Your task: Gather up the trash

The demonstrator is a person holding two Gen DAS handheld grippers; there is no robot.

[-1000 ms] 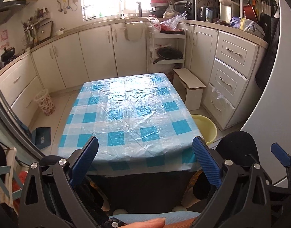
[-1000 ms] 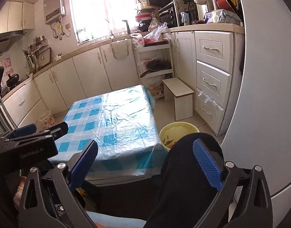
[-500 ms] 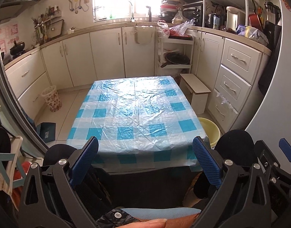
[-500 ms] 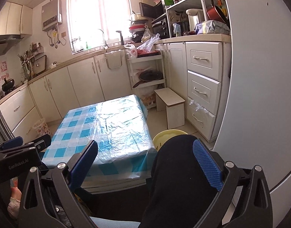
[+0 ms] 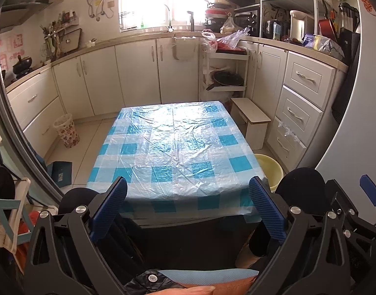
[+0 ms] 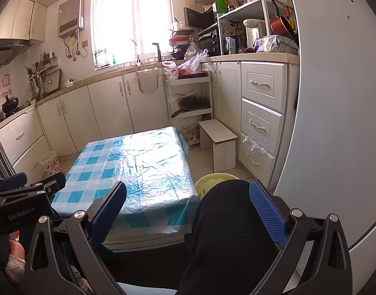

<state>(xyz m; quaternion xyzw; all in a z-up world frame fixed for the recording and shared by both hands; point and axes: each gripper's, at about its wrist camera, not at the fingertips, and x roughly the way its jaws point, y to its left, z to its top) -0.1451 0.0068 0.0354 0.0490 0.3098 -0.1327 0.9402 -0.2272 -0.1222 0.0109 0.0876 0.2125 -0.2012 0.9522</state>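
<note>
A small kitchen is showing from a seated person's viewpoint. At far left, a patterned wastebasket (image 5: 66, 130) is standing on the floor against the white cabinets (image 5: 94, 81), with open tiled floor (image 5: 84, 142) lying between it and the table. The left claw (image 5: 188, 204) is hovering wide open and holding nothing, just short of the table's near edge. In the centre, the low table (image 5: 178, 147) is sitting under a blue-and-white checked plastic cloth, its top bare. Right of the table's near corner, a yellow basin (image 5: 270, 166) is sitting on the floor, partly hidden by the person's dark-clad knee (image 6: 232, 226). The right claw (image 6: 188, 211) is also gaping wide and gripping nothing, above that knee. Farther right, a white step stool (image 6: 220, 140) is narrowing the passage beside the drawers (image 6: 261, 120).
</note>
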